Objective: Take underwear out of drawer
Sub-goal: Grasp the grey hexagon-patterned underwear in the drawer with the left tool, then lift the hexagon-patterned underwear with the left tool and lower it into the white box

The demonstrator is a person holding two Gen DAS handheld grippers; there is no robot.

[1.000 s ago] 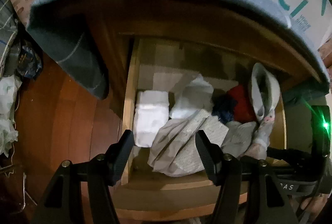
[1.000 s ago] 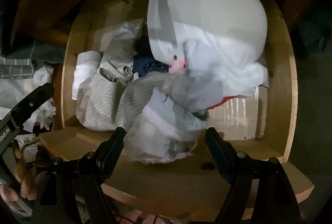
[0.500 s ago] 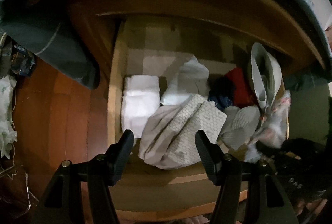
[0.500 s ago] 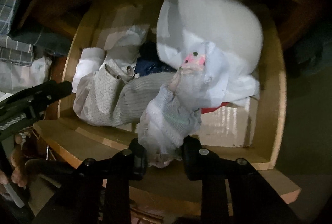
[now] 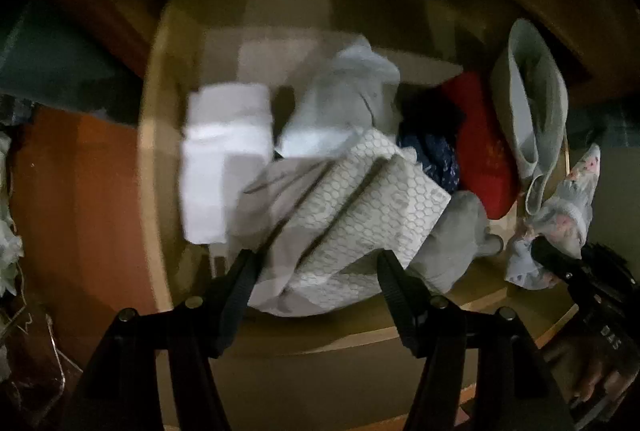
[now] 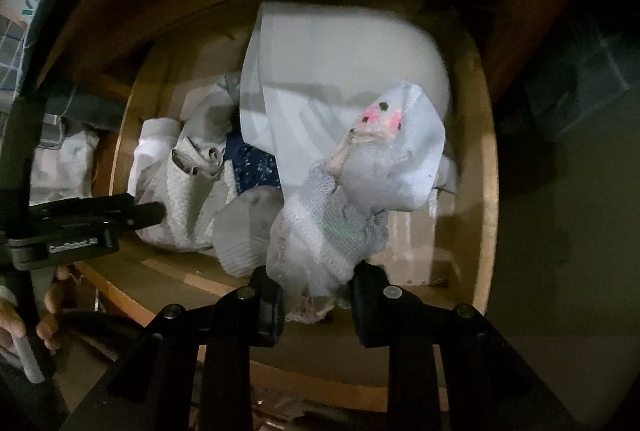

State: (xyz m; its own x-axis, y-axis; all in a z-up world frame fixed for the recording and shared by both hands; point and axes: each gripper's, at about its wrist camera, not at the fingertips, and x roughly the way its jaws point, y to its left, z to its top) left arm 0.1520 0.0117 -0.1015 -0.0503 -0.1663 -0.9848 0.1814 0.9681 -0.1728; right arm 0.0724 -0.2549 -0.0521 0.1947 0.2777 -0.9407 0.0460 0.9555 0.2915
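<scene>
While right claw (image 6: 316, 295) pinches underwear (image 6: 340, 215), drawer (image 6: 486, 191) front rim close below.

The folded white cloth (image 5: 224, 159) at the left of the open wooden drawer (image 5: 154, 151) is smearing into blur, its edges unreadable. The grey honeycomb-patterned garment (image 5: 360, 207) is covering whatever is lying beneath it, and its lower edge is disappearing behind the left tongs (image 5: 314, 271). The dark blue speckled fabric (image 6: 256, 167) is showing only as a patch between paler cloths. A hand (image 6: 32, 315) is being cut off by the picture's left edge.
</scene>
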